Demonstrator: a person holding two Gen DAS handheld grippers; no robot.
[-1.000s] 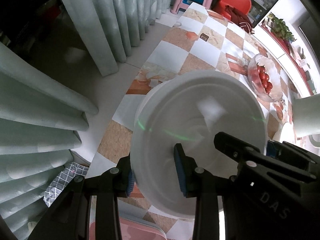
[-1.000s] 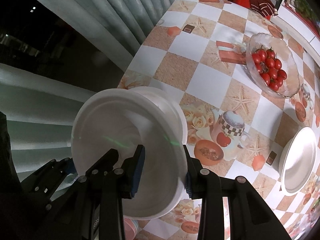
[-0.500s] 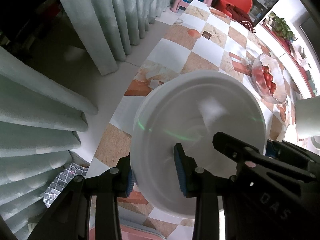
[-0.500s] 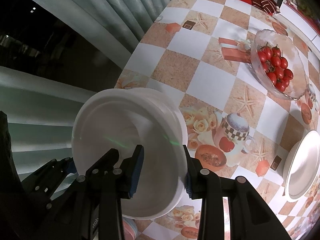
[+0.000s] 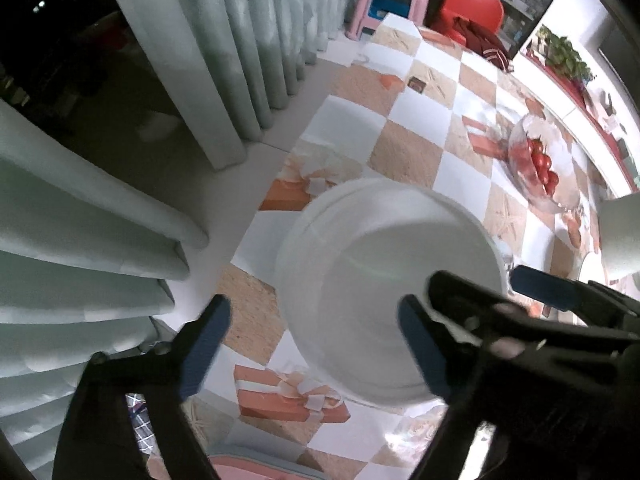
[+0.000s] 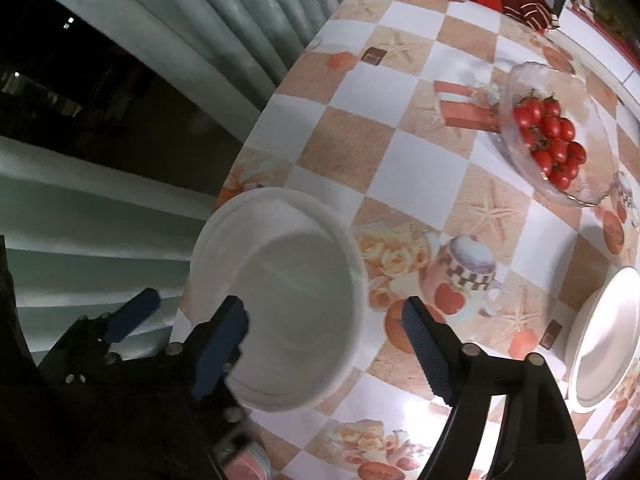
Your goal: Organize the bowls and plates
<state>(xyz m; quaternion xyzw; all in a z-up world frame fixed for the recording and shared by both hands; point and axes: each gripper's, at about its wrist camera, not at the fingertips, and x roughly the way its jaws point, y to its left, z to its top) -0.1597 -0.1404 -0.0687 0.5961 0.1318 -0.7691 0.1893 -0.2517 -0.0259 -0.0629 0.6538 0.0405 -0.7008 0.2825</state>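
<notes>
A white bowl (image 5: 380, 280) (image 6: 280, 280) sits on the checked tablecloth near the table's left edge. A second rim shows along its far side, so it seems to rest on another white dish. My left gripper (image 5: 314, 344) hovers over the bowl's near left rim. Its jaws are opening and its pads are clear of the rim. My right gripper (image 6: 324, 344) straddles the bowl's near right rim. Its jaws are opening too, and neither pad touches. Another white plate (image 6: 604, 340) lies at the right.
A glass bowl of cherry tomatoes (image 6: 552, 136) (image 5: 536, 164) stands farther back on the right. The table edge (image 6: 256, 140) drops to the floor and curtains (image 5: 120, 240) on the left. A pink object (image 5: 260, 468) lies at the near edge. Stools (image 5: 384, 0) stand beyond the table's far end.
Both grippers were shut on the white bowl's rim. Both have now opened wide and let it go. The bowl now rests lower, on the table.
</notes>
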